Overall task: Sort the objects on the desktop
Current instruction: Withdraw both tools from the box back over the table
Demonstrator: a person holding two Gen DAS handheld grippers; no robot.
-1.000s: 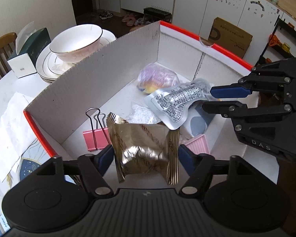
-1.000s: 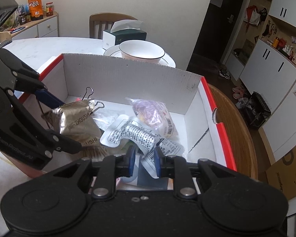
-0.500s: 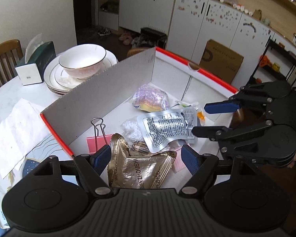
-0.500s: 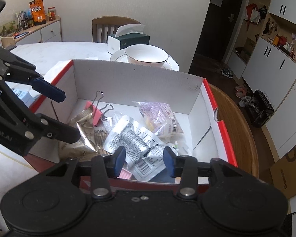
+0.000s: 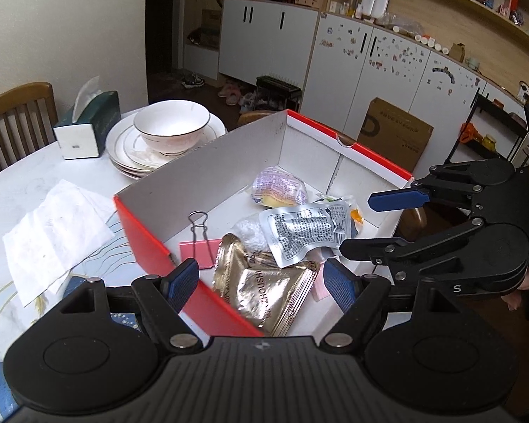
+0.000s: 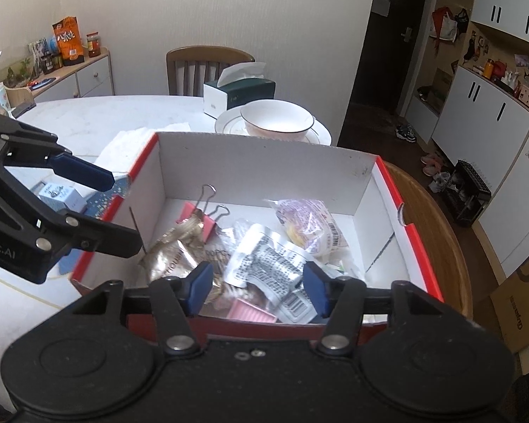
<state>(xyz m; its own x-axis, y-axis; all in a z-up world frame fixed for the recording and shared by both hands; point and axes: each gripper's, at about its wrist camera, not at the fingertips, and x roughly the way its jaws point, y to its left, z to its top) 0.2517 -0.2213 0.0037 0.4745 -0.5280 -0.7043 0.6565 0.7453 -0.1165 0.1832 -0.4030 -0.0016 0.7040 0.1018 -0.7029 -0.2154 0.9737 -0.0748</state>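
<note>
Two grippers hang over the red-and-white box [image 5: 148,225], and neither has anything in its grasp. My left gripper [image 5: 261,282] stands released above the box's near red corner, nothing between its blue pads. My right gripper [image 6: 257,282] has just been opening its jaws; they now stand apart and clear of the packets below, so it too is let go.

Everything I am sorting lies inside the box. I see the gold foil packet [image 5: 268,292] closest to my left gripper, with the silver printed pouch [image 5: 303,232] overlapping its far edge. A pink binder clip [image 5: 197,257] rests beside the gold packet against the long white wall, wire handles up. Further in sits a purple-wrapped bun [image 5: 278,190], and a pink ribbed item [image 6: 252,312] peeks out at the near wall in the right wrist view.

Around the box, on the white table [image 6: 105,116], I have a bowl [image 5: 171,128] stacked on plates [image 5: 130,162], a green tissue box [image 5: 88,127] beside them, and crumpled white paper [image 5: 56,236] left of the box. The box's tall walls stand between my grippers and the contents.
</note>
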